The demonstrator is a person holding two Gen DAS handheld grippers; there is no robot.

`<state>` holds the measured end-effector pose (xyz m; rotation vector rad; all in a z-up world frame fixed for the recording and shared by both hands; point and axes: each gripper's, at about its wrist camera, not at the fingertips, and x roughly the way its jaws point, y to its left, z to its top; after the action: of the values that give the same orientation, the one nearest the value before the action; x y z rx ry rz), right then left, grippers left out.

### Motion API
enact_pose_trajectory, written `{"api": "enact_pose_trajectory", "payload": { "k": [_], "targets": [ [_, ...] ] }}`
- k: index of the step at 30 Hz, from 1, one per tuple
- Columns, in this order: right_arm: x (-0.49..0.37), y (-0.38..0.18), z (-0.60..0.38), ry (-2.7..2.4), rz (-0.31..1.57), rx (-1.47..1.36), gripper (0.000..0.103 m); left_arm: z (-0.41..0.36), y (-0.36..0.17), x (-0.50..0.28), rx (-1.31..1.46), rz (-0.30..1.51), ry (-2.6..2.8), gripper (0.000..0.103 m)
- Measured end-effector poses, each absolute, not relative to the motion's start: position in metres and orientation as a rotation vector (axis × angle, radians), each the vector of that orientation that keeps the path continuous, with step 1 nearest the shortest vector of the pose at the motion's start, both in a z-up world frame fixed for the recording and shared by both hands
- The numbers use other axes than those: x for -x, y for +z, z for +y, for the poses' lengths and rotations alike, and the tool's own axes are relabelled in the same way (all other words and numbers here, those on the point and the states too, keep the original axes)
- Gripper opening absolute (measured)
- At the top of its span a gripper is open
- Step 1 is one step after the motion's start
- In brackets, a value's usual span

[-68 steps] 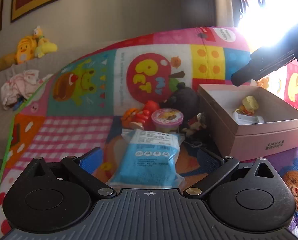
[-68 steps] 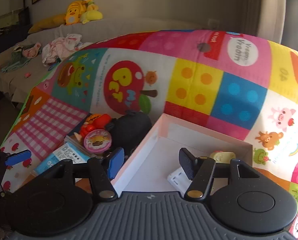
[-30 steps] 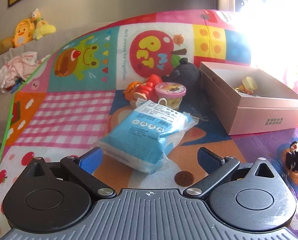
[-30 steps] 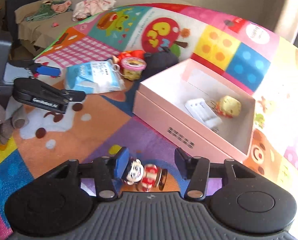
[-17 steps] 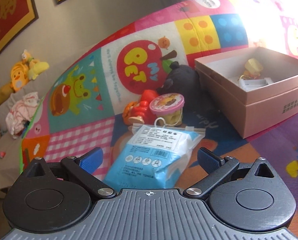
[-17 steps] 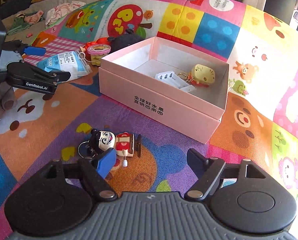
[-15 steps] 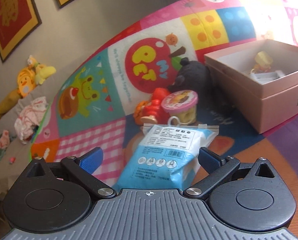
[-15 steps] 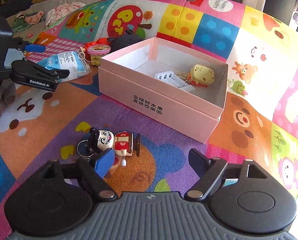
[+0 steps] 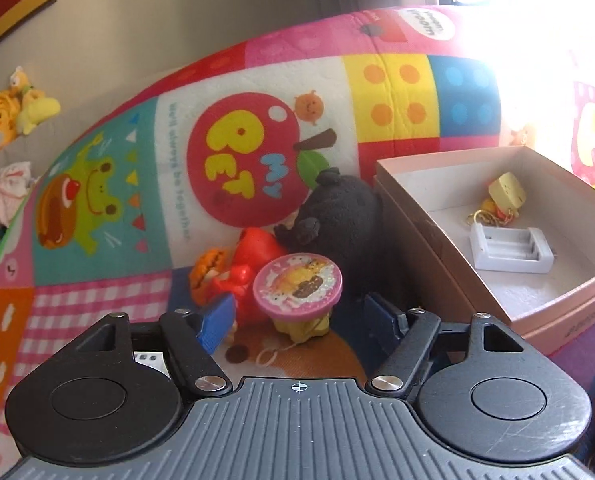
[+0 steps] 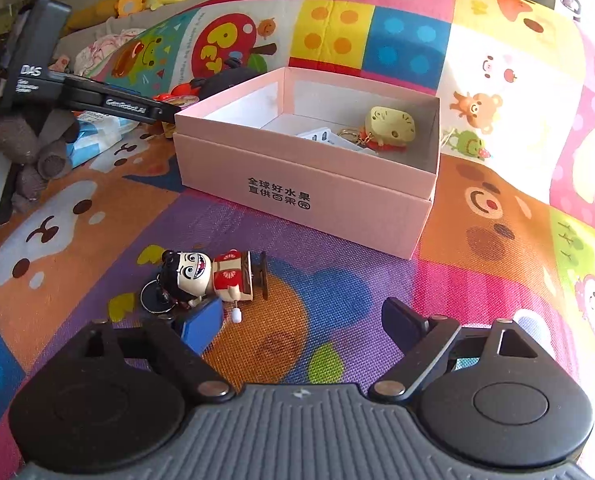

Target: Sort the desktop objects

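Both pairs of jaws stand apart and hold nothing. On my left gripper (image 9: 297, 320) they have just been closing in around the pink-lidded cup (image 9: 298, 284), which sits dead centre between my blue pads, upright, lid toward me; whether the pads touch it yet I cannot tell. On my right gripper (image 10: 293, 320) they have just been opening, and the wind-up doll (image 10: 209, 276) lies on the mat just above my left-hand pad, left of centre. Its long axis runs across the frame, head to the left, feet right. The pink box (image 10: 305, 168), open, sits in mid-frame beyond it.
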<state>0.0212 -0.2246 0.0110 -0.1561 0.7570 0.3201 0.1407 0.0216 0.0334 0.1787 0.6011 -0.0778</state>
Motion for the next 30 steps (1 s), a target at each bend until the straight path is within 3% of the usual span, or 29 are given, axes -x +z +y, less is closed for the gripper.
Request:
{"api": "enact_pose_trajectory", "payload": {
  "k": [4,5,6,18,23,28,30],
  "targets": [
    [-0.015,0.007,-0.227,0.285,0.739,0.138,0.099,0.015,0.023,-0.166,-0.183,0.627,-0.065,0.075],
    [-0.015,0.007,-0.227,0.284,0.737,0.135,0.100,0.014,0.022,-0.168,-0.190,0.624,-0.053,0.065],
    [-0.016,0.006,-0.227,0.280,0.741,0.133,0.101,0.016,0.022,-0.169,-0.189,0.619,-0.037,0.061],
    [-0.016,0.006,-0.225,0.289,0.763,0.124,0.103,0.039,0.064,-0.048,-0.088,0.532,-0.159,0.061],
    [-0.011,0.007,-0.224,0.318,0.784,0.105,0.103,0.018,0.053,-0.002,-0.065,0.574,-0.280,0.062],
    [-0.011,0.016,-0.227,0.343,0.787,0.066,0.103,-0.001,0.031,0.015,-0.099,0.615,-0.310,0.073],
    [-0.016,0.024,-0.231,0.326,0.765,0.038,0.103,-0.004,0.029,0.018,-0.102,0.618,-0.324,0.083]
  ]
}}
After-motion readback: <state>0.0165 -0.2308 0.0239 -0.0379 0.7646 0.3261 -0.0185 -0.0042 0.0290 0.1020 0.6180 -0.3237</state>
